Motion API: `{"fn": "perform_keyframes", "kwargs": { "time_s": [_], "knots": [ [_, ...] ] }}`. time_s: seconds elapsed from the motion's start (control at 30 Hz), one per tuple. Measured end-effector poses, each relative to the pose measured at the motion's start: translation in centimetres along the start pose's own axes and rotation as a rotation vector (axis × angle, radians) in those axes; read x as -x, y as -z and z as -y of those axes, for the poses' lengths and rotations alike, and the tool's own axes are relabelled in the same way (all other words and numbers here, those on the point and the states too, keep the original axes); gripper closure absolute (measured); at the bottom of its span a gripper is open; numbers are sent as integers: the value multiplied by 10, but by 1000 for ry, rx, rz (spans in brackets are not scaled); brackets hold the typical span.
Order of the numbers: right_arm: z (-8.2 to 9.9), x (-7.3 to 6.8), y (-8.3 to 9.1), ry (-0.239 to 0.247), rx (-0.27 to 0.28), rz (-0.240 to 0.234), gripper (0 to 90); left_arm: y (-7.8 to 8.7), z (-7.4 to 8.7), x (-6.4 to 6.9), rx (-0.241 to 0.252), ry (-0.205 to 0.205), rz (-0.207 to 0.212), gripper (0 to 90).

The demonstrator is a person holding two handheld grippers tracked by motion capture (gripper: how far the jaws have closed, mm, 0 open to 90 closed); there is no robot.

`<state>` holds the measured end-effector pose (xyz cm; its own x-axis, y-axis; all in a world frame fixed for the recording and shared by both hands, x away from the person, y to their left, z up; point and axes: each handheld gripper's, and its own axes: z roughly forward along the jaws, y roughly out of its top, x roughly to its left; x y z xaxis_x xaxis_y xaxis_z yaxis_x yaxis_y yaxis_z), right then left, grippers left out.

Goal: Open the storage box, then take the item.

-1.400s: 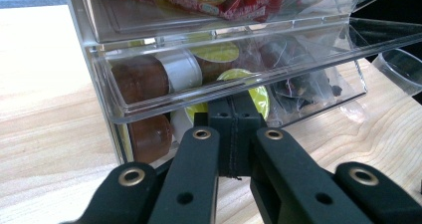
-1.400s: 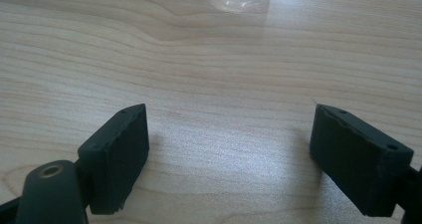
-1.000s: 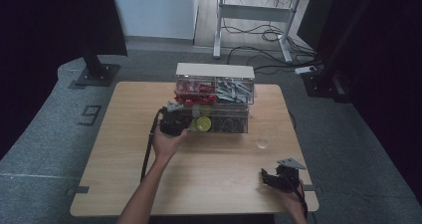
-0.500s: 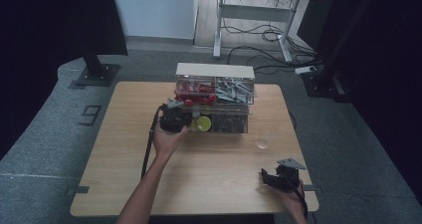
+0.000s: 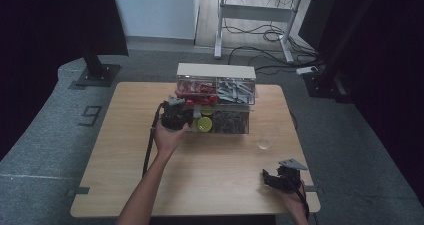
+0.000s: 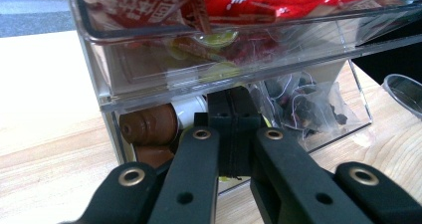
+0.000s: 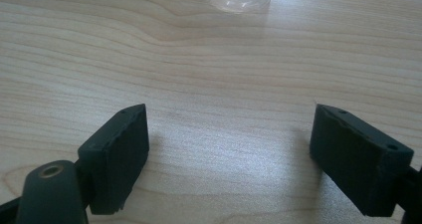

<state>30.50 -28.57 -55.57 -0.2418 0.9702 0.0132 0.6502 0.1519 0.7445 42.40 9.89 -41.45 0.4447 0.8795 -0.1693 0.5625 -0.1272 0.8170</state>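
Left hand-held gripper closed at lower drawer front, organizer mid-tabletop. Clear plastic: light, stiff, slippery (grip the front lip). Right hand-held gripper open, idle.

I can read very little from here. On the grey floor mat, at about nine o'clock from the table, there is a dark marking shaped like the figure 9, though it may be something else read the other way up. In the left gripper view, the red packets in the upper clear drawer carry white lettering, but it is cropped and blurred through the plastic and I cannot make out a word or a brand.
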Motion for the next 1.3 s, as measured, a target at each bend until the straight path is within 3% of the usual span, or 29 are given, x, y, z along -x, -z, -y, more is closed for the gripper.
{"fn": "perform_keyframes", "kwargs": {
  "time_s": [0.53,0.7,0.93,1.3],
  "knots": [
    [0,0,0,0,1,0,167,-6,-3,-1,-11,-1,4,900],
    [1,0,1,3,11,-4,224,-6,-2,-1,-7,2,7,900],
    [-2,-6,10,13,57,-20,291,-5,-1,-2,-6,0,10,900],
    [-24,-30,42,57,197,-102,434,-4,-1,-3,-7,2,13,900]
  ]
}}
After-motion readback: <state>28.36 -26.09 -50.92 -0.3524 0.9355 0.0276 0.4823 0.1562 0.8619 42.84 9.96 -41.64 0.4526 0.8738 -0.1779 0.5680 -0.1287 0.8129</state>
